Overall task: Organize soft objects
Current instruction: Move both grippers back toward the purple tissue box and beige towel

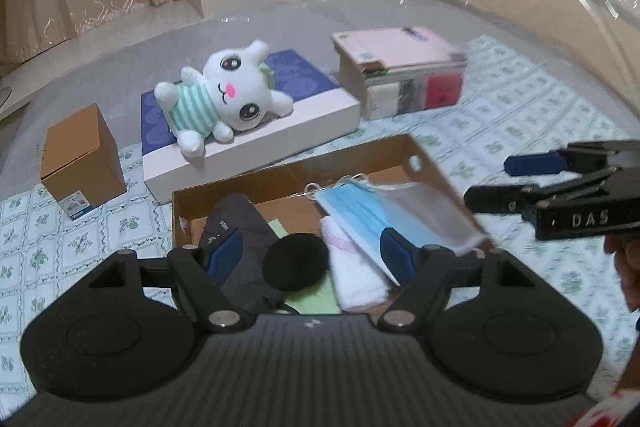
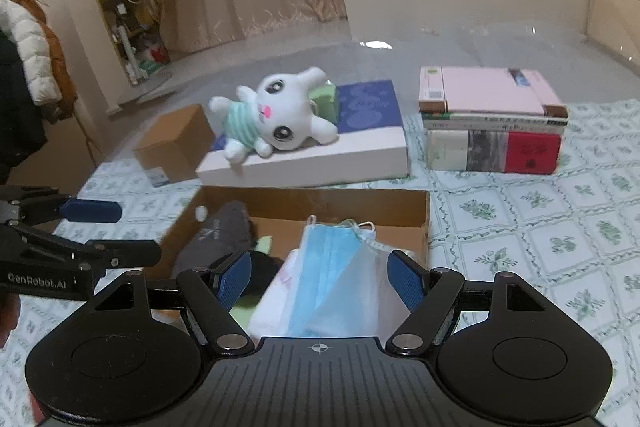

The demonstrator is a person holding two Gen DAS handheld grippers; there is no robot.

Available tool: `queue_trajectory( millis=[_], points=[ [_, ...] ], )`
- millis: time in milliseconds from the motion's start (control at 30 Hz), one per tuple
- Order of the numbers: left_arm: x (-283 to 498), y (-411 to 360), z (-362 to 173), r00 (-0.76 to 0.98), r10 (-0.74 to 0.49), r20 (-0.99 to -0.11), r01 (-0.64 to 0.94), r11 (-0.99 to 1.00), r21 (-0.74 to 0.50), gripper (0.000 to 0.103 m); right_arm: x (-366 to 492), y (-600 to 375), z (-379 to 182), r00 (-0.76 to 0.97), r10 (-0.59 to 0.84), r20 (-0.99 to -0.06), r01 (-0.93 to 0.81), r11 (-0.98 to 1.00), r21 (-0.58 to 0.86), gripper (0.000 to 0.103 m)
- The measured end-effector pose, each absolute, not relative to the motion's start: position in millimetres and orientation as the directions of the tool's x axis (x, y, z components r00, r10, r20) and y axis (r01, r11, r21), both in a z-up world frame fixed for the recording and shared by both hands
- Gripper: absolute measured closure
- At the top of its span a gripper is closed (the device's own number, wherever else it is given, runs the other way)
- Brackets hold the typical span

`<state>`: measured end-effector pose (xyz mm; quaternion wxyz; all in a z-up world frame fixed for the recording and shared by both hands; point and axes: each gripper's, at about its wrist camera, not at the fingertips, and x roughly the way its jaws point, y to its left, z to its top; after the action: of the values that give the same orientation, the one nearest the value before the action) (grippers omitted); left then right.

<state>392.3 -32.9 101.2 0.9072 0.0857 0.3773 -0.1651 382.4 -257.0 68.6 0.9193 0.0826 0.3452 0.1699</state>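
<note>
At the far left a small brown carton (image 1: 82, 163) stood on the green-flowered cloth (image 1: 500, 131), just beside a flat white box with a blue top (image 1: 256, 147). A white plush rabbit in a green striped shirt (image 1: 224, 97) lay on its back across that box. To the right, apart from it, sat a stack of books (image 1: 404, 75) with a pink one uppermost.

Nearer, an open cardboard tray (image 1: 424, 163) held the soft things: a dark grey cloth (image 1: 244, 227) at its left, then a round black pad (image 1: 296, 261) over something pale green, then a folded white cloth (image 1: 356, 275), and a blue face mask in a clear sleeve (image 2: 336, 267) at the right.

The left gripper (image 1: 308, 255) hung over the tray with its jaws wide apart, nothing clamped; whether its right pad brushed the mask was hard to judge through the blur. The right gripper (image 2: 320, 281) also stood well open above the mask, which lay loose in the tray between the blue pads (image 2: 406, 281), gripped by neither.
</note>
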Motion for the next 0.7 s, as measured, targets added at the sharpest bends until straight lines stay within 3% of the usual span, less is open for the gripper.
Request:
queue_trajectory(
  millis=[367, 567, 700],
  points=[
    [265.5, -26.0, 152.4, 0.744, -0.277, -0.608, 0.359, 0.933, 0.013, 0.03, 257.9, -247.7, 120.6, 0.757, 0.424, -0.497, -0.334, 0.905, 0.264, 0.028],
    [194.5, -9.5, 150.9, 0.768, -0.292, -0.571, 0.327, 0.944, -0.042, 0.03, 196.5, -244.1, 130.3, 0.788, 0.417, -0.453, -0.364, 0.909, 0.204, 0.028],
    [155.6, 0.6, 142.2, 0.794, -0.265, -0.547, 0.29, 0.956, -0.042, 0.03, 163.8, -247.1, 118.7, 0.793, 0.42, -0.442, -0.348, 0.907, 0.236, 0.028]
  ],
)
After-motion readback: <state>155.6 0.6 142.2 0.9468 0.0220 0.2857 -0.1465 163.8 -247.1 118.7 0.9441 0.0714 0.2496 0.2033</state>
